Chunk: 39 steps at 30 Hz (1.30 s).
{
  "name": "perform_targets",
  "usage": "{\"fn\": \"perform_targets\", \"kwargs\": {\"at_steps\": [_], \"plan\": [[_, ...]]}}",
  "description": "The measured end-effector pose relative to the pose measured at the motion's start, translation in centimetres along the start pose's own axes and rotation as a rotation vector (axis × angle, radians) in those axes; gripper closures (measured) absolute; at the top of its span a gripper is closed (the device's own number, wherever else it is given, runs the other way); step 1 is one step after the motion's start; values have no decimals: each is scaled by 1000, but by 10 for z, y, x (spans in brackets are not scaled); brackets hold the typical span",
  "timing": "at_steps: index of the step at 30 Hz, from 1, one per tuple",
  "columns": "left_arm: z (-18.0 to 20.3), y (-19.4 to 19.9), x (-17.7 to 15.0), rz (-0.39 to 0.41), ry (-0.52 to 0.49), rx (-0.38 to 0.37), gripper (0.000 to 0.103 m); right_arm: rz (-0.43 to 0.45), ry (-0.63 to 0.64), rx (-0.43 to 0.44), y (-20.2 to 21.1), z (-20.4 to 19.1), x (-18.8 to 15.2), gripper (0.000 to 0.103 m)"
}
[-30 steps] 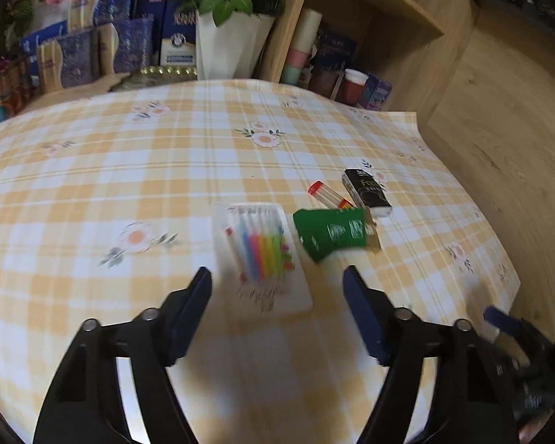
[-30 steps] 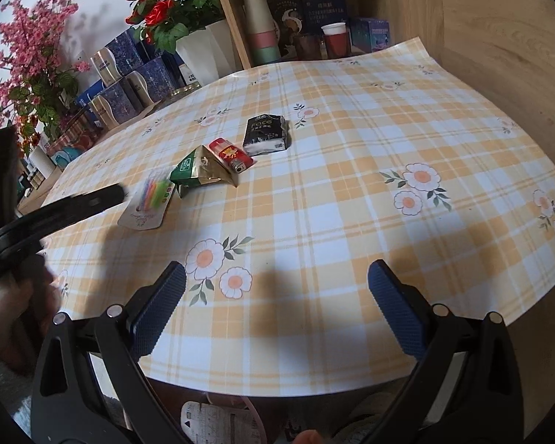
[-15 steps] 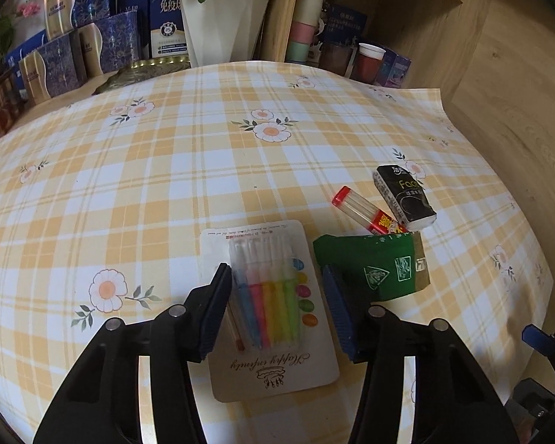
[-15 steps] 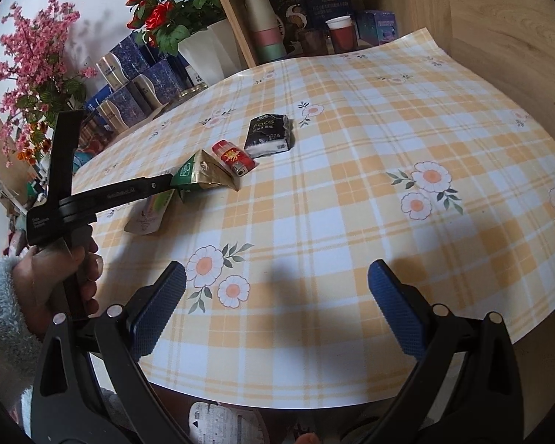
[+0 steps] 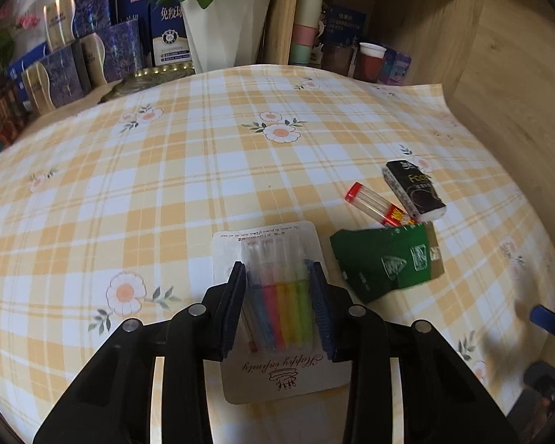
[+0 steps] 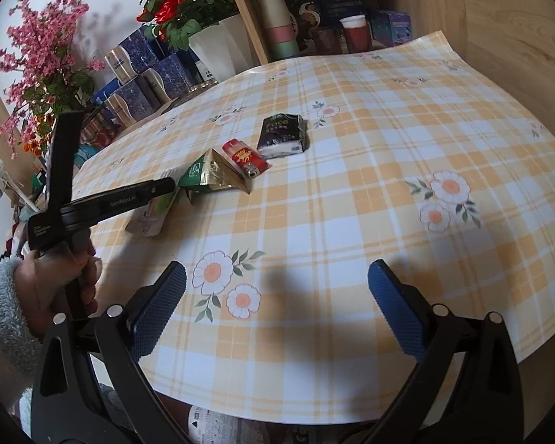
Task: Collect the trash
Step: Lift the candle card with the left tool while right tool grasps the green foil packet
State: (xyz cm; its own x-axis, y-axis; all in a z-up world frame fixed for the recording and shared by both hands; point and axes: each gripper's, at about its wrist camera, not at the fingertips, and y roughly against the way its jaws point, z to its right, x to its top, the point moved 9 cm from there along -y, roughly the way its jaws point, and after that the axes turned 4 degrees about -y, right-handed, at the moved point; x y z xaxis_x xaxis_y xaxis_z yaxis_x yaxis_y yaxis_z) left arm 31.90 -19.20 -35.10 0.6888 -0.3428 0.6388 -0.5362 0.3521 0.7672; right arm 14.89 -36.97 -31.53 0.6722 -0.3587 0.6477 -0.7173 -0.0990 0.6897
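Left gripper [image 5: 277, 281]: its jaws have just been closing around the blister of the pen pack, which sits between them; the blue pads stand right at the two sides of the blister, and whether they already press on it cannot be told.
Pen pack [image 5: 277, 366]: a white card with a clear blister of coloured pens, flat on the table, the printed end nearest the camera; in the right wrist view it shows only partly, under the left gripper's finger [image 6: 148, 218].
Green wrapper [image 5: 384, 262]: crumpled, lying just beside the pen pack on its right side, apart from the left gripper.
Red-capped tube [image 5: 377, 207]: beyond the wrapper, one end touching or tucked at the wrapper's edge.
Black packet [image 5: 414, 190]: touching the tube on its far side.
Right gripper [image 6: 277, 314]: jaws spread wide with nothing between them, hanging above the near edge of the table, well apart from the trash.
Hand [image 6: 51, 281]: in a fluffy grey sleeve [image 6: 0, 318], gripping the handle of the left gripper.
Table [image 5: 166, 185]: covered with a yellow checked cloth with daisies.
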Motion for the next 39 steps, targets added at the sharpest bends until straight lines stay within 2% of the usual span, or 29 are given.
{"fn": "perform_targets", "kwargs": {"at_steps": [5,8,11,15,21,22,23,24,25,30,36,39], "plan": [[-6,25,-11,19,23,-35,69,3,103,-23,-11,-16,17,6],[-12,46,-16,37,48,-56,69,-33,175,-53,-27,-32,29,6],[-19,66,-23,54,90,-80,69,-32,216,-16,-44,-58,44,6],[-29,89,-31,78,141,-85,69,-34,247,-21,-73,-80,56,6],[-40,115,-40,109,154,-59,69,-91,203,-106,-112,-86,65,7],[-40,116,-41,109,153,-57,69,-102,210,-123,-115,-87,64,17],[-41,118,-43,108,151,-54,69,-120,223,-134,-118,-88,62,43],[-42,120,-44,108,147,-50,69,-153,250,-145,-122,-90,57,45],[-42,121,-45,109,142,-45,69,-149,267,-152,-119,-93,56,46],[-44,129,-51,114,132,-35,69,-65,290,-78,-85,-112,54,47],[-50,140,-63,109,152,-25,69,-27,204,21,-47,-116,45,47],[-51,149,-71,109,157,-20,69,-18,183,41,-30,-116,37,47]]}}
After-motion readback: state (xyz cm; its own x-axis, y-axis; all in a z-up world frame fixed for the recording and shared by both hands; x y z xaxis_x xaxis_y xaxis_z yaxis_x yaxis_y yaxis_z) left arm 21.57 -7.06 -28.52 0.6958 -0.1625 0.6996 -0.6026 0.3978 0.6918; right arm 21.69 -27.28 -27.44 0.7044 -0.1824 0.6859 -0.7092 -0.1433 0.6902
